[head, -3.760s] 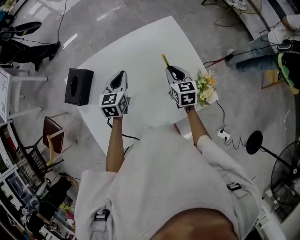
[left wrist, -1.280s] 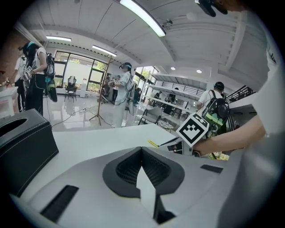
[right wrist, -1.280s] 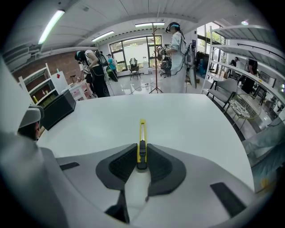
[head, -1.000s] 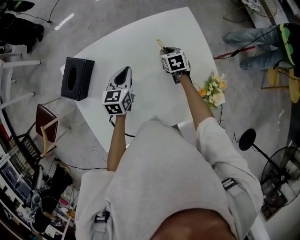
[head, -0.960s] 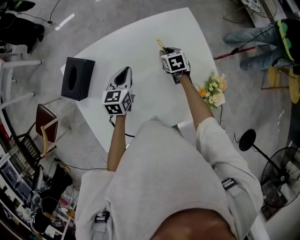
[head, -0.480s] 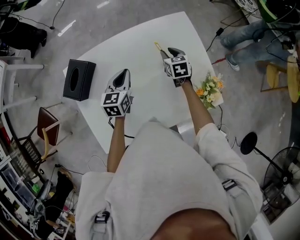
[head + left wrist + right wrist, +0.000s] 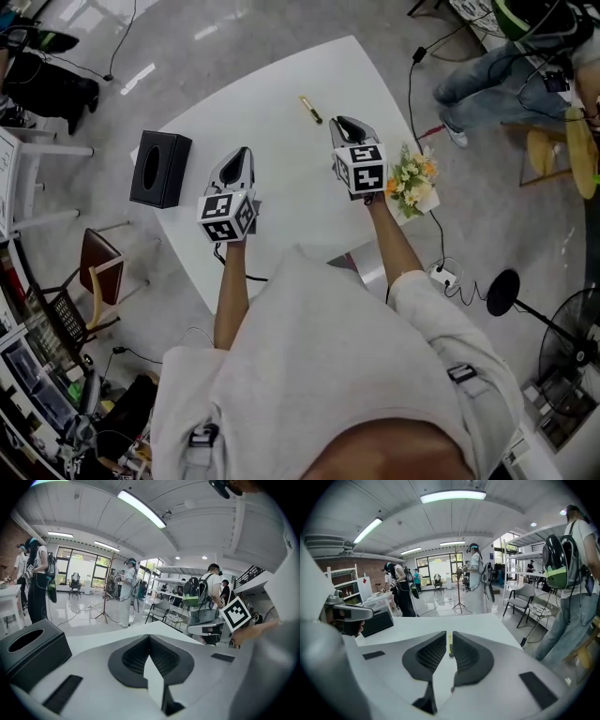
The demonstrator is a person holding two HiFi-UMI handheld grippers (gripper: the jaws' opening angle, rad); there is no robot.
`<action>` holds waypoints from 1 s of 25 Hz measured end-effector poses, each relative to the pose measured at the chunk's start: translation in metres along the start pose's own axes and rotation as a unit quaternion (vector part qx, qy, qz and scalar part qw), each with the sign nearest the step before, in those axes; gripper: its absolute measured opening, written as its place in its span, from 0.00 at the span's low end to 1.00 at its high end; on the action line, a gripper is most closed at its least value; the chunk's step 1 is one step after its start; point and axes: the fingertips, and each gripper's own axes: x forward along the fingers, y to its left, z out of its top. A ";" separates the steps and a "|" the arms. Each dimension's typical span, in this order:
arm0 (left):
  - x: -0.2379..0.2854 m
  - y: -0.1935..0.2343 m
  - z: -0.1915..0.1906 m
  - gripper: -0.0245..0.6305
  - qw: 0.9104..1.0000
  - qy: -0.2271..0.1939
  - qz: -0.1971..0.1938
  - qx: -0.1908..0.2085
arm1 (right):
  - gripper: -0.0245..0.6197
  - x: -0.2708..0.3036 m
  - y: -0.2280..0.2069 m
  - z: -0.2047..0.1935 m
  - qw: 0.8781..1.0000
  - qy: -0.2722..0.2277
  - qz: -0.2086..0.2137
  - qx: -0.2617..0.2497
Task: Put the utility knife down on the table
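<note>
The yellow-and-black utility knife [image 7: 311, 109] lies flat on the white table [image 7: 291, 202], near its far edge. My right gripper [image 7: 345, 122] hovers just short of it, apart from it. In the right gripper view the knife [image 7: 450, 644] shows through the narrow gap ahead of the right gripper [image 7: 449, 632]. Its jaws are closing with nothing between them. My left gripper [image 7: 242, 152] hangs over the table's left half. In the left gripper view the left gripper [image 7: 149, 635] has its jaws together and empty.
A black tissue box [image 7: 159, 169] stands at the table's left corner. A bunch of yellow and white flowers [image 7: 411, 183] sits at the right edge beside my right arm. People, chairs, stands and floor cables surround the table.
The knife, earlier at the right gripper's tips, now lies alone on the table. The right gripper has let go, risen and drawn back. The left gripper has barely shifted.
</note>
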 end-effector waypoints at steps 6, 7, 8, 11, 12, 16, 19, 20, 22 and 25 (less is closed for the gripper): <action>-0.010 -0.007 0.008 0.07 1.000 -0.013 0.001 0.006 | 0.09 -0.045 -0.006 0.004 0.999 -0.037 -0.011 0.004; -0.012 -0.008 0.009 0.07 1.000 -0.015 0.001 0.007 | 0.09 -0.052 -0.008 0.005 0.999 -0.043 -0.013 0.005; -0.014 -0.009 0.011 0.07 1.000 -0.018 0.001 0.008 | 0.09 -0.058 -0.009 0.006 0.999 -0.048 -0.015 0.005; -0.019 -0.008 0.016 0.07 1.000 -0.025 0.005 0.010 | 0.09 -0.071 -0.011 0.012 0.998 -0.063 -0.019 0.006; -0.021 -0.009 0.017 0.07 1.000 -0.028 0.007 0.010 | 0.09 -0.076 -0.011 0.015 0.998 -0.067 -0.019 0.005; -0.031 -0.009 0.025 0.07 0.999 -0.043 0.014 0.010 | 0.09 -0.088 -0.006 0.028 0.996 -0.087 -0.016 -0.007; -0.035 -0.011 0.034 0.07 0.998 -0.057 0.019 0.013 | 0.09 -0.093 -0.004 0.043 0.994 -0.104 -0.014 -0.021; -0.037 -0.012 0.036 0.07 0.998 -0.061 0.020 0.013 | 0.09 -0.094 -0.004 0.047 0.994 -0.109 -0.014 -0.025; -0.040 -0.013 0.040 0.07 0.997 -0.068 0.021 0.014 | 0.09 -0.097 -0.004 0.053 0.993 -0.115 -0.014 -0.029; -0.042 -0.015 0.046 0.07 0.997 -0.077 0.023 0.016 | 0.09 -0.099 -0.005 0.061 0.992 -0.123 -0.017 -0.034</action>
